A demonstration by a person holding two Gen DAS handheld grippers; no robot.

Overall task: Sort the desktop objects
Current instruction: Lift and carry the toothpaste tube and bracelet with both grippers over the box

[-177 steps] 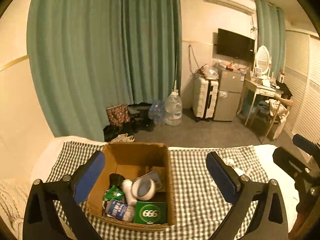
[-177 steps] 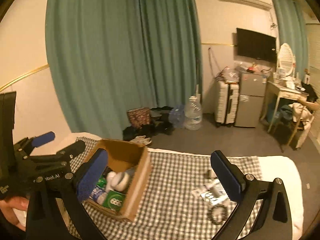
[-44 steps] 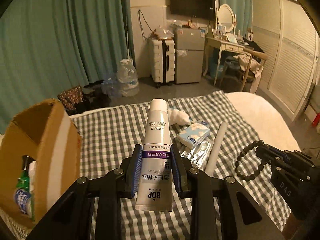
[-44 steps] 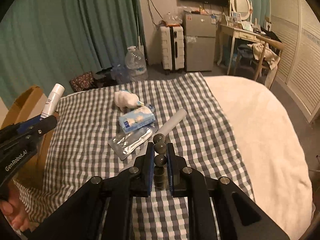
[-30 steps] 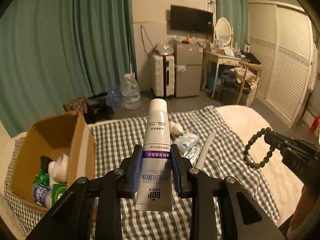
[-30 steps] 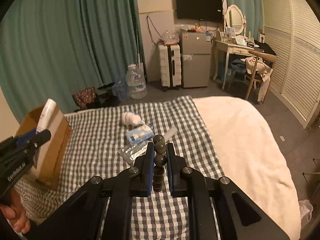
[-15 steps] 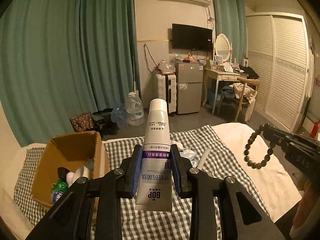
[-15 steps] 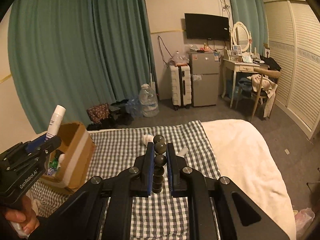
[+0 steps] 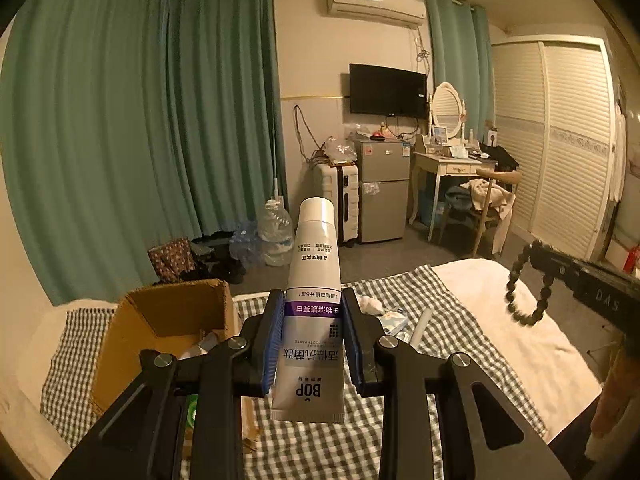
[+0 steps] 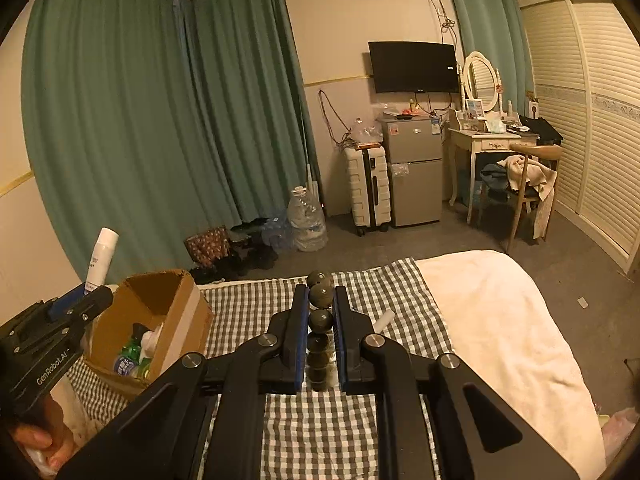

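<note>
My left gripper (image 9: 313, 332) is shut on a white BOP toothpaste tube (image 9: 313, 320), cap pointing up, held above the checked cloth (image 9: 452, 320) just right of the open cardboard box (image 9: 168, 320). The tube also shows in the right wrist view (image 10: 102, 256) over the box (image 10: 176, 312). My right gripper (image 10: 319, 320) is shut on a dark bead bracelet (image 10: 320, 320), held high over the cloth; the bracelet hangs in a loop in the left wrist view (image 9: 524, 292).
The box holds bottles and small items (image 10: 136, 356). A tissue pack (image 9: 390, 316), a white tube (image 9: 420, 326) and a white wad (image 9: 370, 304) lie on the cloth. A white blanket (image 10: 500, 328) covers the bed's right side.
Both grippers have risen and drawn back since half a second ago, each keeping its hold. The box now sits nearer the left gripper's fingers.
</note>
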